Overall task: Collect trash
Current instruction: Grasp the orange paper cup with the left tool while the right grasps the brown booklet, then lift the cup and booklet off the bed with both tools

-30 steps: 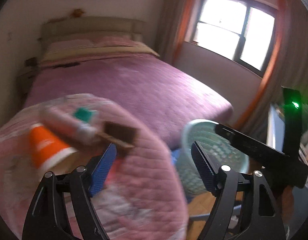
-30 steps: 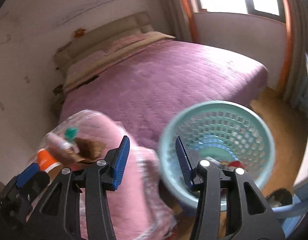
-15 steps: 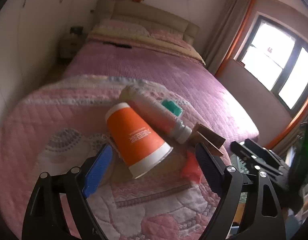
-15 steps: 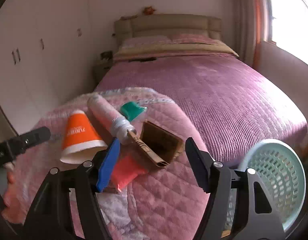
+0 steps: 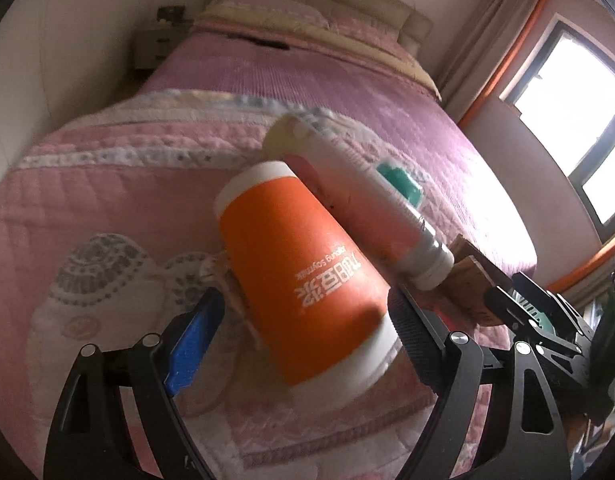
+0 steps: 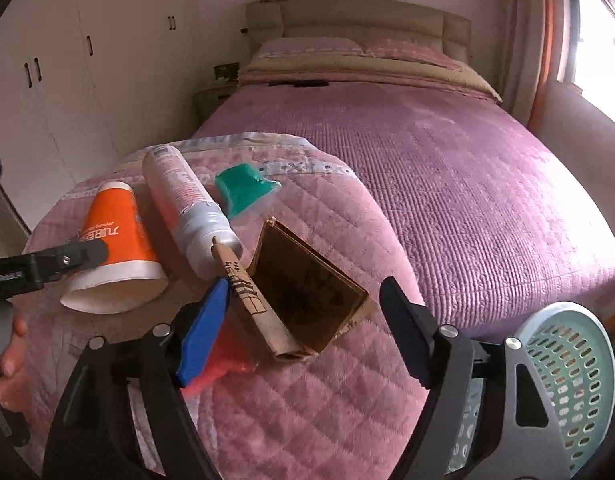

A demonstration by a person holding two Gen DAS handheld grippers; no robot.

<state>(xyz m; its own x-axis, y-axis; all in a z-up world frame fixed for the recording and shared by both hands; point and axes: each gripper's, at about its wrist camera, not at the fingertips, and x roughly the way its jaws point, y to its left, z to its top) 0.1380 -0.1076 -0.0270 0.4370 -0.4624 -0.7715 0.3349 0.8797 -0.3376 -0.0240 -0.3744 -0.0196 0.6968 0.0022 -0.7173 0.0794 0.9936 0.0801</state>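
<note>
moved: since half a second ago the left tool [image 5: 303, 332] has closed in on the cup [image 5: 303, 280], which now fills its view; right tool [image 6: 303, 316] has dropped nearer the carton [image 6: 307, 300].
step: approach to pick, first items; my read, nothing grasped yet.
left tool: released, jaws wide, straddling the cup's rim end, no contact seen.
right tool: released, jaws either side of the carton, apart from it.
cup: orange paper, white rim, on its side on the pink quilt [image 6: 307, 408], touching the bottle [image 6: 187, 208].
bottle: white with pink label, lying flat, neck toward the carton.
carton: brown, open, crushed, beside a red scrap [image 6: 223, 360].
other trash: green wrapper [image 6: 243, 188] past the bottle.
basket [image 6: 567, 376]: teal, off the quilt's right edge, near the right tool.
next: probably ease forward and squeeze gently, since paper walls crush; then carry to the basket.
</note>
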